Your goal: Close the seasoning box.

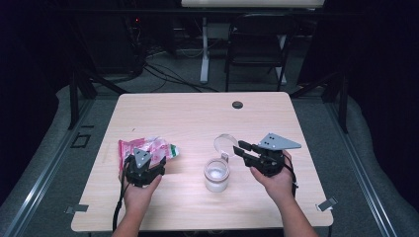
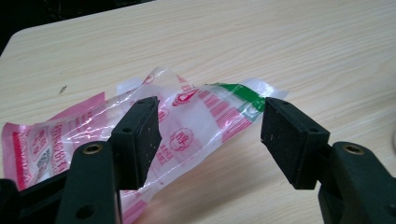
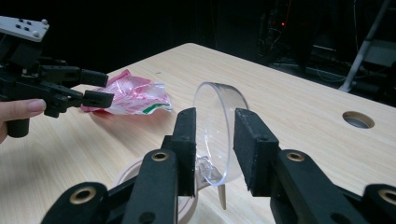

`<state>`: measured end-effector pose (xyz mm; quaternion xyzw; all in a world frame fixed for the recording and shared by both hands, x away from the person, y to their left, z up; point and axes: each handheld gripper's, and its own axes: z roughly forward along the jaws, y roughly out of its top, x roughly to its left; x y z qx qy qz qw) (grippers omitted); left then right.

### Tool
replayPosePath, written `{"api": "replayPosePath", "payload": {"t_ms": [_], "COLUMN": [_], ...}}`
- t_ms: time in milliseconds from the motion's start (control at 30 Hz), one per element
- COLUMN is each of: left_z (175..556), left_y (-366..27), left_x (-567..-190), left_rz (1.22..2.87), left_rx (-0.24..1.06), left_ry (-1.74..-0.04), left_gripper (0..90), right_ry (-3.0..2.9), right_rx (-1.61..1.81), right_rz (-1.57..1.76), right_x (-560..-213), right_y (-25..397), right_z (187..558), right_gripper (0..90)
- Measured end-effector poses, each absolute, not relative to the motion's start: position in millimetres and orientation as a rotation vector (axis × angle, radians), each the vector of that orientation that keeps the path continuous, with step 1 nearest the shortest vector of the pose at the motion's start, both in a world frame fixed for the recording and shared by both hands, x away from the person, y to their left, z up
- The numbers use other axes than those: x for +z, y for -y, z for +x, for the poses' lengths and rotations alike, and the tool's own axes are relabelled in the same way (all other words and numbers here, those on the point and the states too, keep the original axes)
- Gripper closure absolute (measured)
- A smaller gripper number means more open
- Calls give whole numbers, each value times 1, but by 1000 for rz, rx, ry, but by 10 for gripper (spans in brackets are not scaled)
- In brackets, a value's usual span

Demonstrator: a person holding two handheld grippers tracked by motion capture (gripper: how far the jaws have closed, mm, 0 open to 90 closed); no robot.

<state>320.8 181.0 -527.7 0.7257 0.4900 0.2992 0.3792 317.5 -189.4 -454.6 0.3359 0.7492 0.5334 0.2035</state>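
Right gripper (image 3: 212, 149) fingers clamp the jar's (image 1: 217, 175) clear lid (image 3: 219, 130); left gripper (image 2: 210, 140) fingers stand apart over the bag (image 2: 187, 126) on the counter (image 1: 197, 113).

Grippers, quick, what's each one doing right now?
Left gripper: open, jaws astride the plastic bag.
Right gripper: shut on the clear lid.

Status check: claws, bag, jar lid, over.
Left claw open over plastic bag. Right claw shut on clear lid, jar open below. Nothing in the way.
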Motion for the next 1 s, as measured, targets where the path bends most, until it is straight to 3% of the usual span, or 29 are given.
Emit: {"api": "replayPosePath", "payload": {"t_ms": [800,1000], "left_z": [316,315], "left_y": [-173,-174], "left_x": [-528,-528], "left_rz": [1876,1885], "left_rx": [753,759], "left_ry": [-1206,-1208], "left_gripper": [382,382], "right_ry": [-2156,-2167], "right_rx": [1439,1449], "right_rz": [1028,1051], "right_x": [-473,-477], "right_y": [191,191], "right_z": [334,338], "right_gripper": [652,710]}}
